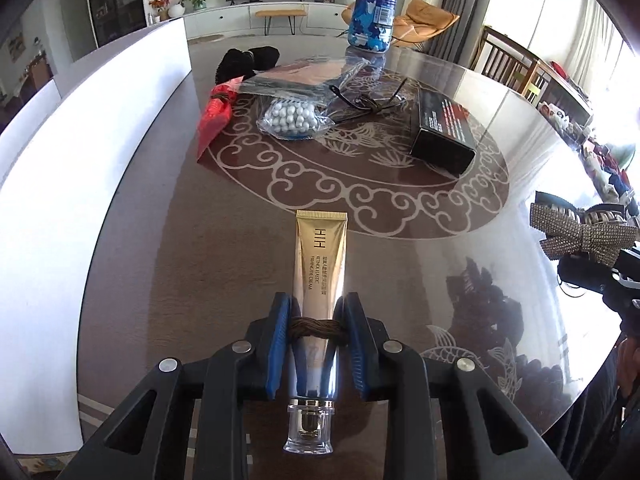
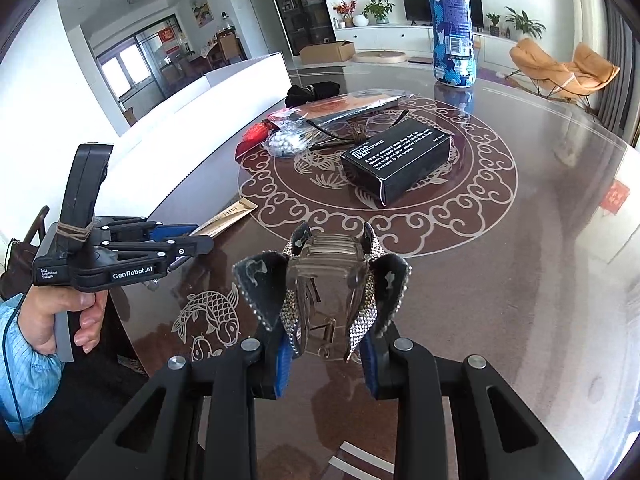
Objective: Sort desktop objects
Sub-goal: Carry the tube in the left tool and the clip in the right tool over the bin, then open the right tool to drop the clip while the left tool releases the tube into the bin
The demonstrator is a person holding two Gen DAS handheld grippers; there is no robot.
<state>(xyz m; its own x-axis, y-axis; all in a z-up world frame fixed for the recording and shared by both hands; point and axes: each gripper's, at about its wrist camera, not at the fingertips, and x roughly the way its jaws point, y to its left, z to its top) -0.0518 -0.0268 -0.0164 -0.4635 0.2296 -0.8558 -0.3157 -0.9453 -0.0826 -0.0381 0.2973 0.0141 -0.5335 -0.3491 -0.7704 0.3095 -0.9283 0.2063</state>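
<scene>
My left gripper [image 1: 317,322] is shut on a gold eye-cream tube [image 1: 320,256] with a clear cap, held above the glass table; it also shows in the right wrist view [image 2: 188,236] with the tube [image 2: 230,216] sticking out. My right gripper [image 2: 327,320] is shut on a rhinestone bow hair clip [image 2: 328,276], seen at the right edge of the left wrist view [image 1: 580,236]. On the table lie a black box [image 2: 398,158], a bag of white beads [image 1: 290,116], a red packet [image 1: 216,114], glasses [image 1: 368,100] and a flat plastic sleeve [image 1: 304,74].
A tall blue camouflage bottle [image 2: 452,24] stands at the table's far side. A black cloth bundle [image 1: 248,60] lies beyond the sleeve. A white box wall [image 1: 100,128] runs along the table's left. The round glass table [image 2: 540,280] has a patterned centre.
</scene>
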